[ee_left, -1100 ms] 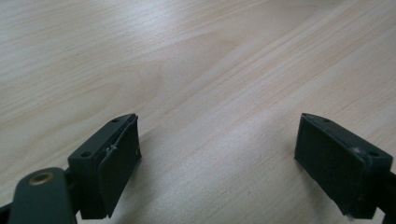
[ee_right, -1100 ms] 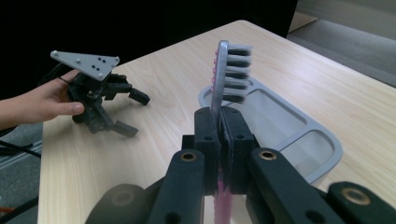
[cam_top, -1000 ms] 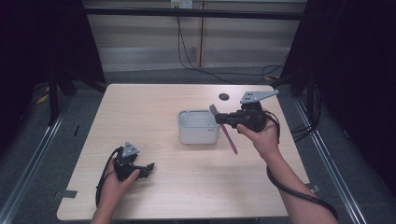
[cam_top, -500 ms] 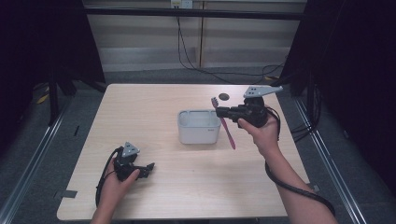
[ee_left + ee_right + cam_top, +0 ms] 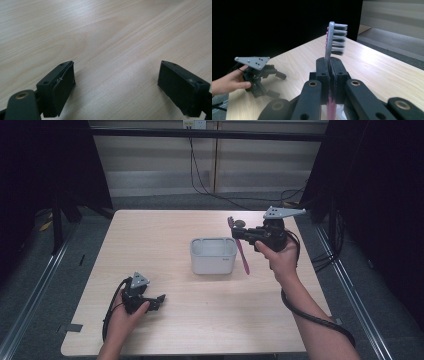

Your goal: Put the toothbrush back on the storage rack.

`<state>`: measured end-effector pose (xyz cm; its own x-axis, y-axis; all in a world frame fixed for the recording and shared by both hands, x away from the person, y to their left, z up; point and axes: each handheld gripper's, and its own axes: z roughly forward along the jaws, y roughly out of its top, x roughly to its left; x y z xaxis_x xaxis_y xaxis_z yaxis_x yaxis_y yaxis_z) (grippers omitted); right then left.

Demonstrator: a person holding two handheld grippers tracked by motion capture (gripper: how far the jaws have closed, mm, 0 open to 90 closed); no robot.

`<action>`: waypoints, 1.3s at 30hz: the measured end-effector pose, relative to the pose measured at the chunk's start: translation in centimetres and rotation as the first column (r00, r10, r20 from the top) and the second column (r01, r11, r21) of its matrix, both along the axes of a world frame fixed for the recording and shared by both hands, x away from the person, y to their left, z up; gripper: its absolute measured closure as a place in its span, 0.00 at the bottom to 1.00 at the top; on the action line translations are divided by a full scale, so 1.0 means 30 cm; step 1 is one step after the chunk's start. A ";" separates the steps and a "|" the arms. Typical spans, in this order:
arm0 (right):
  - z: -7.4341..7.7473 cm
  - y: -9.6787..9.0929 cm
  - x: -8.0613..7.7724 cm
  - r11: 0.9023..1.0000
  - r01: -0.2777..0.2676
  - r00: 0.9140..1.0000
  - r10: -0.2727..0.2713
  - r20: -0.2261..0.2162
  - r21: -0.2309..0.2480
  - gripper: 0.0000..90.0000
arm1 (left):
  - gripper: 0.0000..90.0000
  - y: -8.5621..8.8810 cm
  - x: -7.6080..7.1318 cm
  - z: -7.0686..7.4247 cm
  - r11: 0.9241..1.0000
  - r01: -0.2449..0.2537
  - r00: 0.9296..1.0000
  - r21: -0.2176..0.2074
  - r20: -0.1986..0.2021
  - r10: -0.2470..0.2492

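High view: right gripper [image 5: 239, 234] held up off the counter [image 5: 165, 235], just right of the white bin [image 5: 213, 256], w/ a pink toothbrush [image 5: 242, 255] clamped between its fingers. Brush is steep, head up toward the far side, handle end hanging down beside the bin's right wall; can't tell if the handle tip touches the counter, looks clear of it. Right gripper view confirms: fingers [image 5: 322, 72] pressed tight on the brush shaft, grey-backed bristle head [image 5: 335, 37] sticking up past the tips, pink handle running down below the pads. Grip sits just under the head, so most of the length hangs below. Left gripper [image 5: 156, 300] rests low on the near-left part of the counter, well apart from bin and brush; left gripper view shows its fingers [image 5: 61, 85] spread wide, bare wood between, nothing held. Bin looks empty as far as visible from above. Small dark round thing [image 5: 240, 223] on the counter beyond the brush, can't ID. Progress est.: pick-up done, brush lifted and brought alongside the bin, prob. for dropping in. Left to do: carry it over the bin opening, lower handle-first, release. Approx. halfway. Left hand idle, no part in this step so far as seen.
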<state>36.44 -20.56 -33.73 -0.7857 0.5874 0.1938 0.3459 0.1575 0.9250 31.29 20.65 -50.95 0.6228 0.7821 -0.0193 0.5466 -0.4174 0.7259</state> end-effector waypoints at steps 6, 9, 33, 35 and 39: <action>0.015 -0.001 0.011 1.000 0.014 1.000 -0.014 0.015 0.024 0.96 | 0.15 0.001 0.000 0.000 1.000 0.002 1.000 0.002 0.000 -0.002; 0.023 0.005 0.013 1.000 0.015 0.999 -0.016 0.029 0.026 0.96 | 0.15 0.000 0.000 0.000 1.000 0.000 1.000 -0.001 0.000 0.000; 0.055 0.038 0.055 0.997 0.042 0.995 -0.048 0.088 0.071 0.96 | 0.15 0.000 0.000 0.000 1.000 0.000 1.000 -0.001 0.000 0.000; 0.056 0.038 0.060 0.996 0.047 0.994 -0.054 0.092 0.079 0.96 | 0.15 0.001 0.000 0.000 1.000 0.003 1.000 0.003 0.000 -0.003; 0.063 0.037 0.071 0.993 0.058 0.992 -0.069 0.105 0.105 0.96 | 0.15 0.000 0.000 0.000 1.000 0.001 1.000 0.001 0.000 -0.001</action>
<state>38.57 -19.46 -31.85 -0.7668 0.6187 0.1710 0.2494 0.0417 0.9675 31.29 20.66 -50.95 0.6240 0.7812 -0.0185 0.5459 -0.4188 0.7257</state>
